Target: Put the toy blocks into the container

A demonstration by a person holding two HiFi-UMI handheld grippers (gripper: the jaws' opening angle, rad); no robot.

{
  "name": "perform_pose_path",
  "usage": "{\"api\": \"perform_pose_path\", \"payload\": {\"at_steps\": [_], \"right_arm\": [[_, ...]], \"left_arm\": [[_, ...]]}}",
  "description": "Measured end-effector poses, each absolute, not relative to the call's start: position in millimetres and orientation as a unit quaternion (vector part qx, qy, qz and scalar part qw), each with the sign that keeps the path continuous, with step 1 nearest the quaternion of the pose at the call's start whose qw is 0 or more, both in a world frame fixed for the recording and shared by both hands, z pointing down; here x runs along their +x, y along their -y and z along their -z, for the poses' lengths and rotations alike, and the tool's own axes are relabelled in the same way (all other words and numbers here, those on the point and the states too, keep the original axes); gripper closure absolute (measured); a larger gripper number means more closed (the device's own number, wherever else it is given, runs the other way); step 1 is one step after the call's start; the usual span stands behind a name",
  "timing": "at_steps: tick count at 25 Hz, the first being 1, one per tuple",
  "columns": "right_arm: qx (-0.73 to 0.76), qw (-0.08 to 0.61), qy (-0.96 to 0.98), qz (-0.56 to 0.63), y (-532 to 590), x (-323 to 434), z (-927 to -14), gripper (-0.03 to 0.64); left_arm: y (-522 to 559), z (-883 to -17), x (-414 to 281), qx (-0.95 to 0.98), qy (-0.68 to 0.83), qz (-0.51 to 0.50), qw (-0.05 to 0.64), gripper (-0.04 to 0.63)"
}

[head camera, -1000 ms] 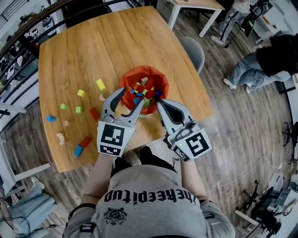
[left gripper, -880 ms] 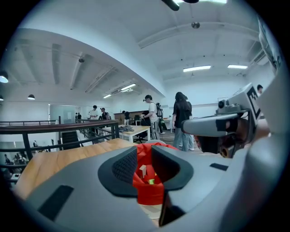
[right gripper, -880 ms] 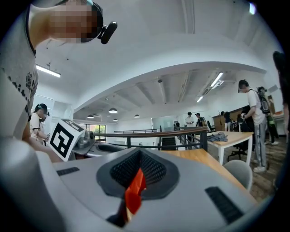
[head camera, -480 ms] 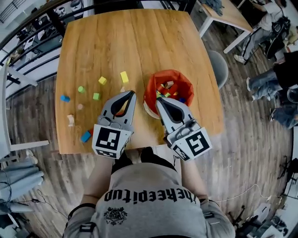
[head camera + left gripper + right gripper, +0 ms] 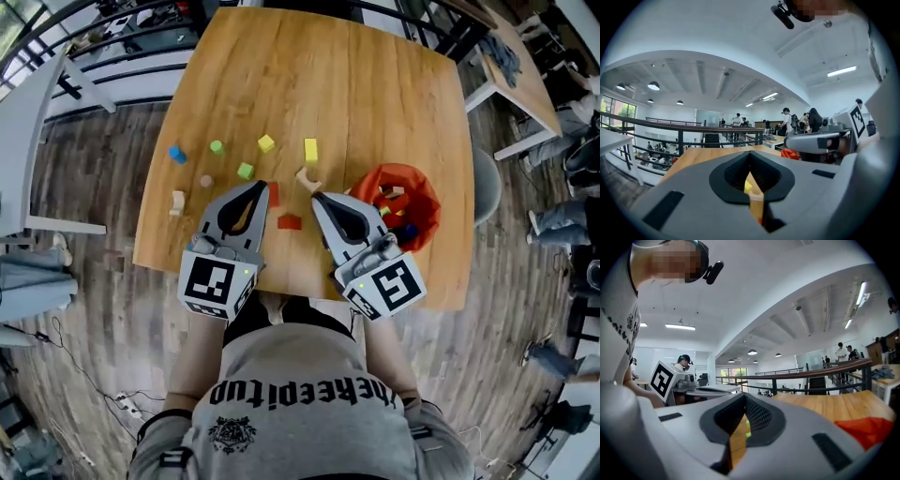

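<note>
Half a second ago the orange container [image 5: 420, 192] sat just ahead of the two grippers. Now it lies off to the right of the right gripper [image 5: 317, 199], near the wooden table [image 5: 375, 94]'s right edge, with a heap of mixed blocks inside. The loose toy blocks have come in closer ahead of the jaws. A second ago the left gripper [image 5: 261, 186] was spread wide at the container's rim; it closed by the next frame and is closed now. Little writing can be read. The grey shirt [image 5: 300, 394] carries a dark printed line and a crest (seen upside down from above, so not reliably legible), and the marker cubes bear only black-and-white squares. In its own view the left gripper's jaws meet at the tips and clamp nothing, leaving a slit through which tabletop and a yellow block [image 5: 747, 186] show. The right gripper's jaws are likewise pressed together and empty. One red block [image 5: 290, 222] lies between the two grippers and another red one [image 5: 273, 194] just beside the left tips. Yellow, green and blue blocks are scattered farther out.
</note>
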State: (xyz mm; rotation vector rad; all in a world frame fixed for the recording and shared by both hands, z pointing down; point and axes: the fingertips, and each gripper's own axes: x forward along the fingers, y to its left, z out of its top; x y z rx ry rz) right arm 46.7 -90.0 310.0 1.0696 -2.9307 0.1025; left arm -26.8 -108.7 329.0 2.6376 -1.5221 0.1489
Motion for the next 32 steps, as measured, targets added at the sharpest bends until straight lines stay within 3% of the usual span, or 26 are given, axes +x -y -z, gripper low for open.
{"api": "perform_pose_path", "payload": {"at_steps": [22,32], "right_arm": [[0.176,0.073,0.98,-0.052,72.0,-99.7,-363.9,0.606],[0.088,0.152,0.983,-0.046,51.6,-128.8,-424.6,0.604]], "left_arm": [[61.9,-338.1,-180.8,0.774,0.629,-0.025,0.059,0.581],[43.9,-348.5,-206.3,0.761,0.645,-0.018,0.067,0.581]]}}
